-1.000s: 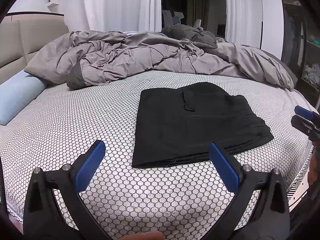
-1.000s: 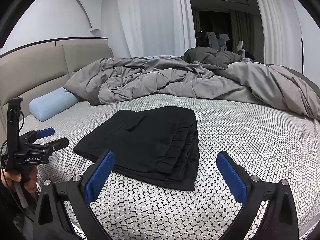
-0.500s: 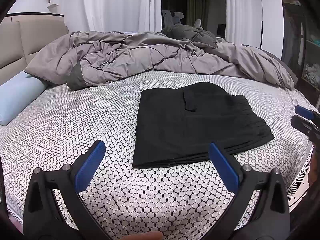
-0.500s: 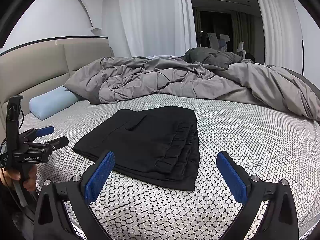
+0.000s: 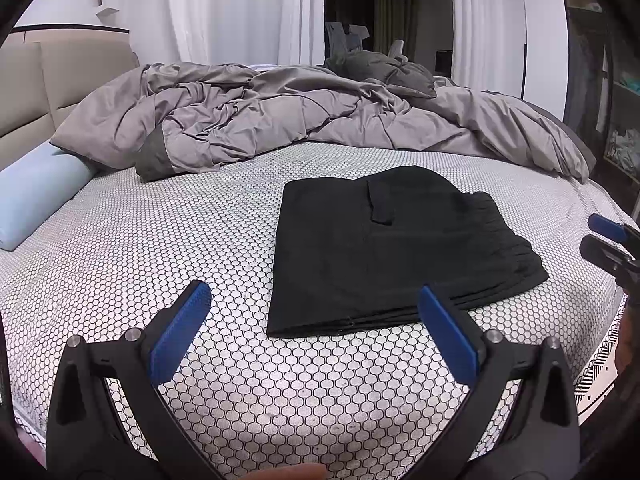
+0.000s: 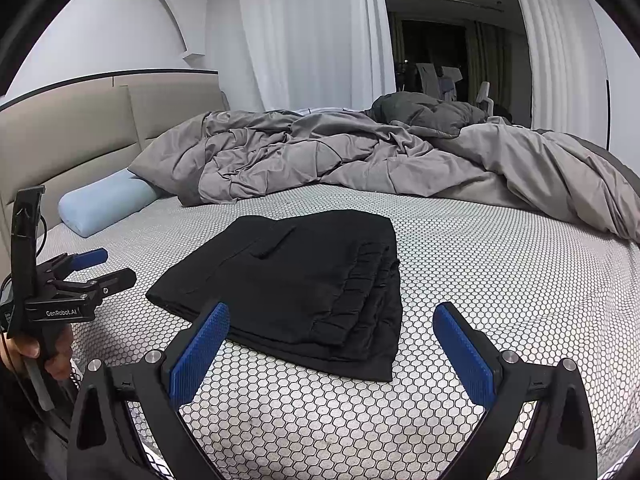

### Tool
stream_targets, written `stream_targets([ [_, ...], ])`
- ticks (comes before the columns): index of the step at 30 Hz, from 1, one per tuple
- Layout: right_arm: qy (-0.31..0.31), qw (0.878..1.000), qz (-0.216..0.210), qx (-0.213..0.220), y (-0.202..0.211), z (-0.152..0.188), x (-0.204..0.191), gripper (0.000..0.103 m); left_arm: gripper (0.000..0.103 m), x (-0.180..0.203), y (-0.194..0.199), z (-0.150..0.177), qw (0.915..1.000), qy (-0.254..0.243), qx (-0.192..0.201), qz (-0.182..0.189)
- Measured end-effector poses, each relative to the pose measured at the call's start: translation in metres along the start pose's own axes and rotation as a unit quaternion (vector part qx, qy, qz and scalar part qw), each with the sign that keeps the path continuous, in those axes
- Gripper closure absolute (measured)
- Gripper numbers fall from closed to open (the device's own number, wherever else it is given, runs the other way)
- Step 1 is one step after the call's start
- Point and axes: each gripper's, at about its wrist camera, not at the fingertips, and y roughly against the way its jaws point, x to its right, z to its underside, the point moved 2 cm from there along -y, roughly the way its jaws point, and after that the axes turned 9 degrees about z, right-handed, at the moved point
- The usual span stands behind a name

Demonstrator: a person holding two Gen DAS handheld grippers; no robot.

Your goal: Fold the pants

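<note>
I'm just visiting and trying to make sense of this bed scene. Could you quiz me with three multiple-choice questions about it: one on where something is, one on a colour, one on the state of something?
1. Where do the pants lie?
A. On the honeycomb-patterned bed sheet
B. On top of the grey duvet
C. On the floor

2. What colour is the bolster pillow by the headboard?
A. Red
B. Light blue
C. Black

3. What state is the left gripper in?
A. Shut on the pants
B. Shut on the duvet
C. Open, holding nothing

Answers:
1. A, the folded black pants rest flat on the patterned sheet, in front of the rumpled duvet.
2. B, the pillow is pale blue against the beige headboard.
3. C, its blue-padded fingers stand wide apart with only sheet between them.
</note>
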Motion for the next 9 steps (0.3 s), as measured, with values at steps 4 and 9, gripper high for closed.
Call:
stream_targets([
  [4,0.004,1.0,-0.001,-0.001,-0.0003,0.0003,0.0,0.0,0.001,-0.0011,0.0001,0.0005,1.0,0.0,0.0,0.0],
  [9,0.009,1.0,-0.004,0.0,-0.0006,0.0002,-0.0015,0.0,0.001,-0.0005,0.0004,0.0009,1.0,-0.003,-0.002,0.0],
])
